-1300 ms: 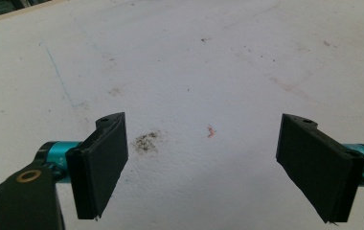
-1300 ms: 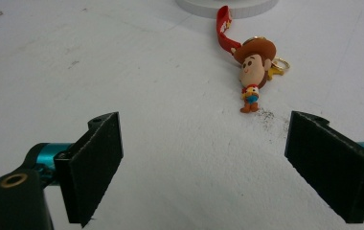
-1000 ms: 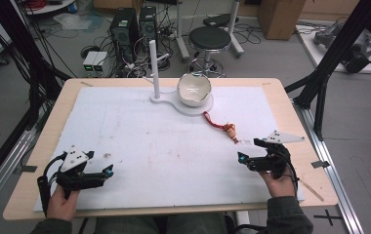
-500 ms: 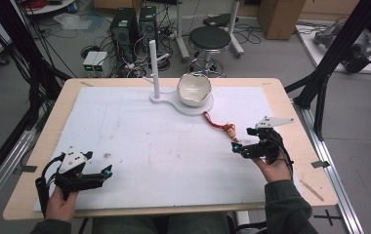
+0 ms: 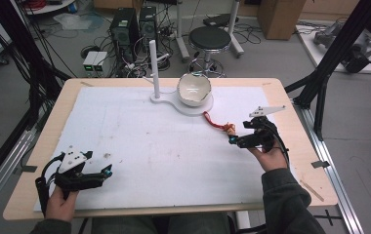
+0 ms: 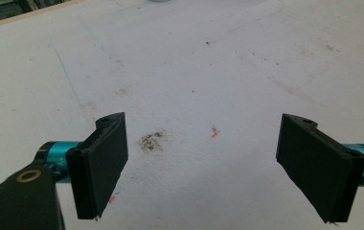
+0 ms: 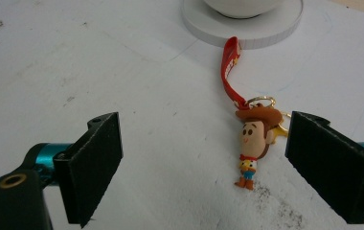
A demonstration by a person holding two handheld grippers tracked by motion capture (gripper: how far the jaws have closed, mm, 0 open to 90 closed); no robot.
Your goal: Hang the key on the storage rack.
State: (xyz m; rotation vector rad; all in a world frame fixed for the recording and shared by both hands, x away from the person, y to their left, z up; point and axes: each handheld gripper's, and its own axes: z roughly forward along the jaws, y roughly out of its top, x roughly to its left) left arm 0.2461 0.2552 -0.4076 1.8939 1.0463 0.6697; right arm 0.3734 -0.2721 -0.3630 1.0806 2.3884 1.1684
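Note:
A small cowboy-figure keychain [image 7: 254, 143] with a brown hat and a red strap [image 7: 230, 72] lies flat on the white mat; in the high view the keychain [image 5: 228, 128] sits right of centre. My right gripper [image 7: 209, 167] is open, and the figure lies between its jaws, close to the right one. In the high view the right gripper [image 5: 236, 140] is just below the keychain. My left gripper [image 6: 204, 167] is open over bare stained mat, and in the high view the left gripper [image 5: 106, 170] rests near the front left corner.
A white stand [image 5: 160, 100] with an upright post [image 5: 154, 66] and a white bowl [image 5: 194, 89] sits at the back centre; the red strap runs toward its base [image 7: 261, 33]. The wooden table edge [image 5: 315, 161] frames the mat. A stool and computers stand beyond.
My right gripper has moved forward and left, from the front right of the mat up to the keychain. The left gripper has stayed in place.

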